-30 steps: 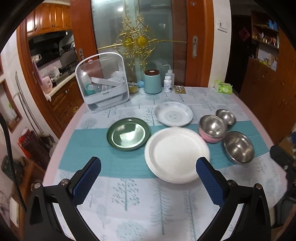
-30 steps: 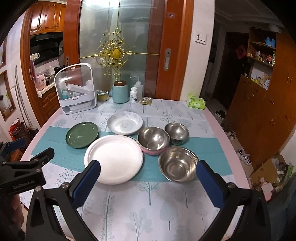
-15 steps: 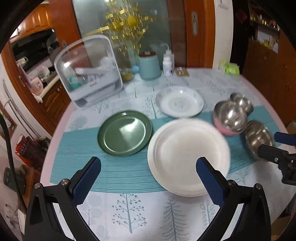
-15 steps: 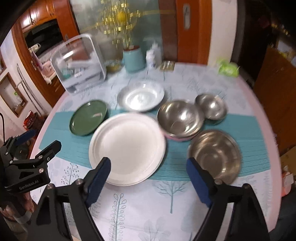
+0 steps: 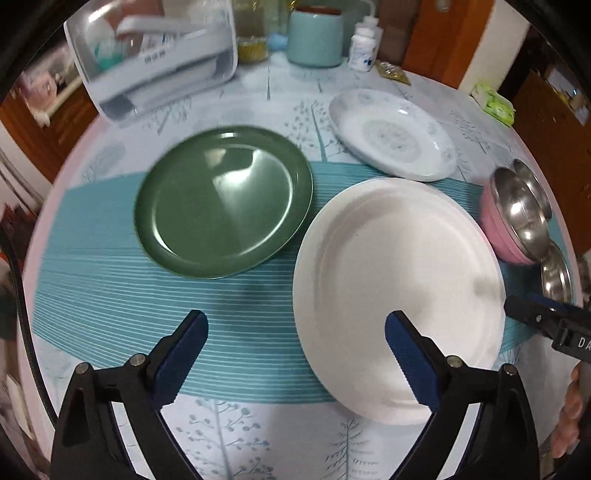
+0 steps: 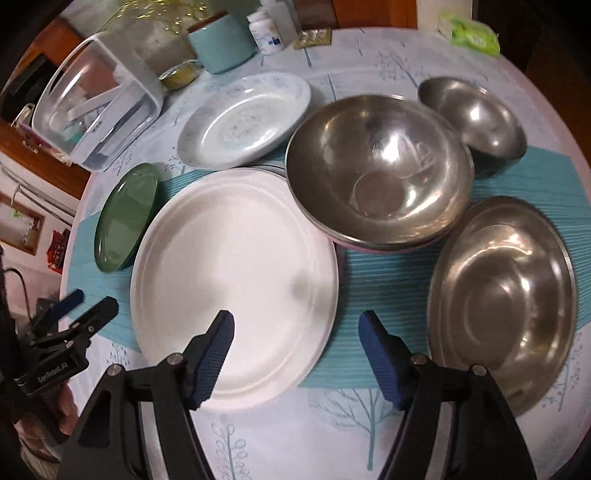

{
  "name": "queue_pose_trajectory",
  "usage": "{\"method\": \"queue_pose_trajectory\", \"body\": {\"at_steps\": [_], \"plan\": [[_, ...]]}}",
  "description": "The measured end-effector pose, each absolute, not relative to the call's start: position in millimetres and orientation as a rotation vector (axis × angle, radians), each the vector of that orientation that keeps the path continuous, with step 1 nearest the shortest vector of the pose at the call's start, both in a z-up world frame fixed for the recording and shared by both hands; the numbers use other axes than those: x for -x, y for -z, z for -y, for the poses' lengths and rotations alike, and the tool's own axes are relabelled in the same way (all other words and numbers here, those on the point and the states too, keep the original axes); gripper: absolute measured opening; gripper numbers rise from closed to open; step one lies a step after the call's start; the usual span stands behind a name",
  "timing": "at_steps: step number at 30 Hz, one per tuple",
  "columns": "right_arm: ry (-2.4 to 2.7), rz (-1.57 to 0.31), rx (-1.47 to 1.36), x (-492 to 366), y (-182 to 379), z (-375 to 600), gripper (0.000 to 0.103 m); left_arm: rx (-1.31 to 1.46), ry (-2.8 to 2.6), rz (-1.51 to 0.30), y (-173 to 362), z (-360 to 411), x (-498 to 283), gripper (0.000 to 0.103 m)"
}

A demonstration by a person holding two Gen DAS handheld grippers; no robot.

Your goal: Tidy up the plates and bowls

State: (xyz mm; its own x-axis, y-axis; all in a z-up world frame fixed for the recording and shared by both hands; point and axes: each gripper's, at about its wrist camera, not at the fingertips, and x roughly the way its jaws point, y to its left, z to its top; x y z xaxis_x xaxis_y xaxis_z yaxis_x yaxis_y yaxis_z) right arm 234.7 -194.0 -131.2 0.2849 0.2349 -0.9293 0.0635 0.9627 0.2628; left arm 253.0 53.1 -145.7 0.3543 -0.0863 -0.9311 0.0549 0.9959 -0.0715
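A large white plate [image 5: 399, 291] [image 6: 236, 280] lies on the teal runner, with a green plate [image 5: 221, 203] [image 6: 125, 214] to its left and a patterned white plate [image 5: 391, 136] [image 6: 243, 122] behind. A steel bowl with a pink outside [image 5: 517, 218] [image 6: 376, 170], a small steel bowl [image 6: 476, 122] and a wide steel bowl [image 6: 502, 291] stand on the right. My left gripper [image 5: 295, 347] is open and empty, low over the runner at the white plate's near-left rim. My right gripper [image 6: 295, 350] is open and empty over the white plate's near-right rim.
A clear plastic container [image 5: 155, 55] [image 6: 96, 103] stands at the back left. A teal canister [image 5: 314, 33] [image 6: 221, 44], a white bottle [image 5: 364, 48] and a green tissue pack [image 6: 469, 33] stand at the table's far edge. The round table's edge [image 6: 554, 435] is close.
Both grippers have moved forward and down toward the dishes over the last second. The right gripper's jaws have narrowed somewhat. No dish has moved.
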Motion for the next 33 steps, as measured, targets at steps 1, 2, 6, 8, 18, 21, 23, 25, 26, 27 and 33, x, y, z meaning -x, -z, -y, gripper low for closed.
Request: {"method": "queue_pose_trajectory", "body": {"at_steps": [1,2,6,8,18,21,23,25,26,27,33], "plan": [[-0.116,-1.290,-0.283,-238.3,134.9,195.4,0.070,0.042,0.094,-1.215,148.8,-54.2,-256.9,0.093],[-0.117,-1.298,-0.296,-241.7,138.5,196.5,0.070,0.057,0.099,-1.222,152.4,-55.3,-260.4,0.091],[-0.114,-1.333,-0.322,-252.3,150.5,197.4,0.058,0.089,0.118,-1.262,165.5,-54.7,-271.4,0.078],[-0.108,-1.328,-0.298,-255.1,151.2,195.1,0.052,0.106,0.125,-1.281,170.1,-55.0,-273.7,0.073],[-0.105,-1.356,-0.312,-263.4,163.7,193.2,0.033,0.140,0.145,-1.324,189.5,-52.0,-287.3,0.047],[-0.091,-1.355,-0.297,-262.8,164.3,193.4,0.026,0.138,0.133,-1.337,194.4,-50.4,-288.1,0.039],[-0.084,-1.351,-0.296,-261.6,164.1,195.0,0.022,0.119,0.121,-1.330,194.3,-48.3,-287.5,0.034],[-0.084,-1.352,-0.303,-259.5,162.6,197.5,0.020,0.121,0.113,-1.338,195.1,-49.5,-286.2,0.029],[-0.087,-1.356,-0.307,-258.0,161.0,198.2,0.019,0.131,0.114,-1.345,195.2,-50.9,-285.0,0.029],[-0.091,-1.355,-0.308,-256.3,158.9,198.5,0.019,0.146,0.114,-1.354,193.7,-53.2,-282.7,0.029],[-0.127,-1.304,-0.272,-238.4,123.9,192.5,0.019,0.119,0.128,-1.294,156.4,-59.4,-259.1,0.028]]}}
